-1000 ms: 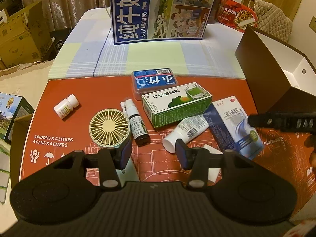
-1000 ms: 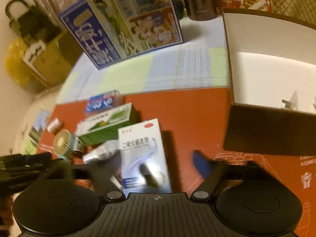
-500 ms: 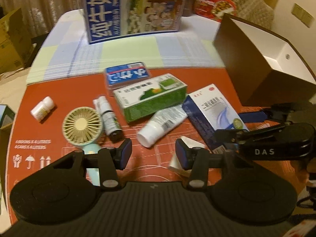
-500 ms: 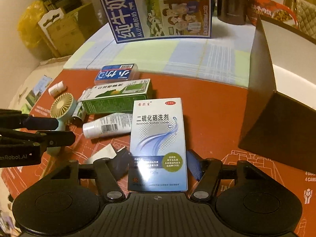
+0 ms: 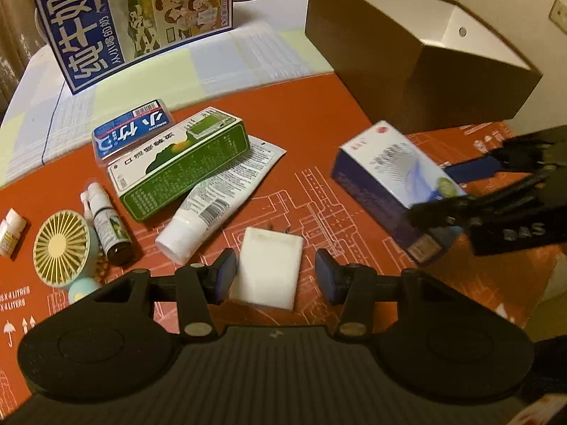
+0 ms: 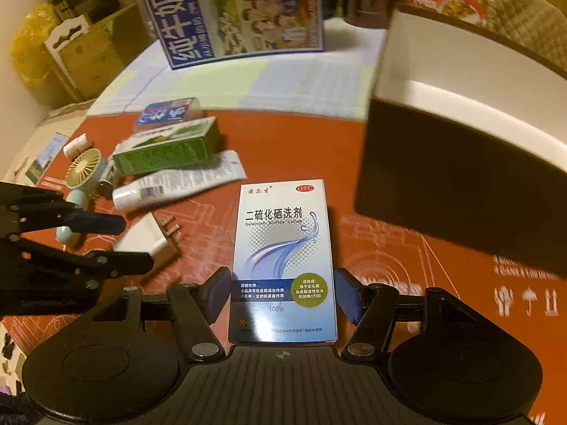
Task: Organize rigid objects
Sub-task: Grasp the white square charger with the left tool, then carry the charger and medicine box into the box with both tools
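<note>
My right gripper [image 6: 281, 292] is shut on the blue and white lotion box [image 6: 283, 258], which is lifted and tilted above the red mat in the left wrist view [image 5: 393, 184]. My left gripper [image 5: 273, 276] is open, its jaws on either side of a white plug adapter [image 5: 269, 271] lying on the mat; the adapter also shows in the right wrist view [image 6: 147, 235]. A green box [image 5: 180, 163], a blue tin [image 5: 131, 129], a white tube [image 5: 216, 205], a spray bottle [image 5: 108, 225], a small fan [image 5: 60, 248] and a small white bottle [image 5: 9, 232] lie to the left.
A brown open box with a white inside [image 5: 421, 53] stands at the back right, also in the right wrist view [image 6: 460, 148]. A large blue milk carton [image 5: 131, 17] stands at the back on the checked cloth. The red cardboard mat [image 5: 312, 134] covers the table's front.
My right gripper has closed on the lotion box and raised it off the mat. My left gripper has moved right and forward, so the white adapter now lies between its jaws.
</note>
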`<state>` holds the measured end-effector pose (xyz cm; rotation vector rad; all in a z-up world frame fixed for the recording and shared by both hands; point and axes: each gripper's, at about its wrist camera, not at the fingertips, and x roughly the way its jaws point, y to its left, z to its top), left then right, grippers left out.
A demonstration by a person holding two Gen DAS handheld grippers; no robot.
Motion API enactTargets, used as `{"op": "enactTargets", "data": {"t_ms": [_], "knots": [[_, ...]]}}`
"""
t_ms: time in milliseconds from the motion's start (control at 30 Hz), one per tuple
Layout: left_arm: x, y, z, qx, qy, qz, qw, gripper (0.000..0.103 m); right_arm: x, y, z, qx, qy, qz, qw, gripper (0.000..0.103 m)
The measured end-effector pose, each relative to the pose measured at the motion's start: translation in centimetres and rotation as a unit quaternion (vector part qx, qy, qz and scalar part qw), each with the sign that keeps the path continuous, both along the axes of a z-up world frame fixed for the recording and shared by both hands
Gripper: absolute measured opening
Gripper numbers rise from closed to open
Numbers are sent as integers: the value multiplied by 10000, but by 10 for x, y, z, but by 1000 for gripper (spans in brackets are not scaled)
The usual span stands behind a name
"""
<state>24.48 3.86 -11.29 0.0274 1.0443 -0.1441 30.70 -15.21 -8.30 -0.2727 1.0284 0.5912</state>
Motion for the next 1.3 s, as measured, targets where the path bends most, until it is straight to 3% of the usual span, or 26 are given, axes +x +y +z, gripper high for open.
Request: {"op": "enactTargets", "data": {"t_ms": [500, 767, 833, 967, 1300], "knots": [[17, -11, -14, 240, 322, 472, 9981, 36, 8, 10, -8, -71, 34, 166, 9998, 69], [20, -17, -15, 366, 407, 677, 9962, 36, 21, 20, -16, -258, -14, 129, 9996, 69], [20, -18, -15, 330, 417, 664, 9964, 36, 22, 20, -17, -252, -15, 158, 9996, 63], [19, -20, -15, 293, 407, 636, 9967, 36, 22, 17, -17, -234, -38, 243, 9994, 61], [15, -27, -5, 186, 306, 694, 9969, 36, 17, -5, 0, -26, 15, 283, 9996, 61]]}}
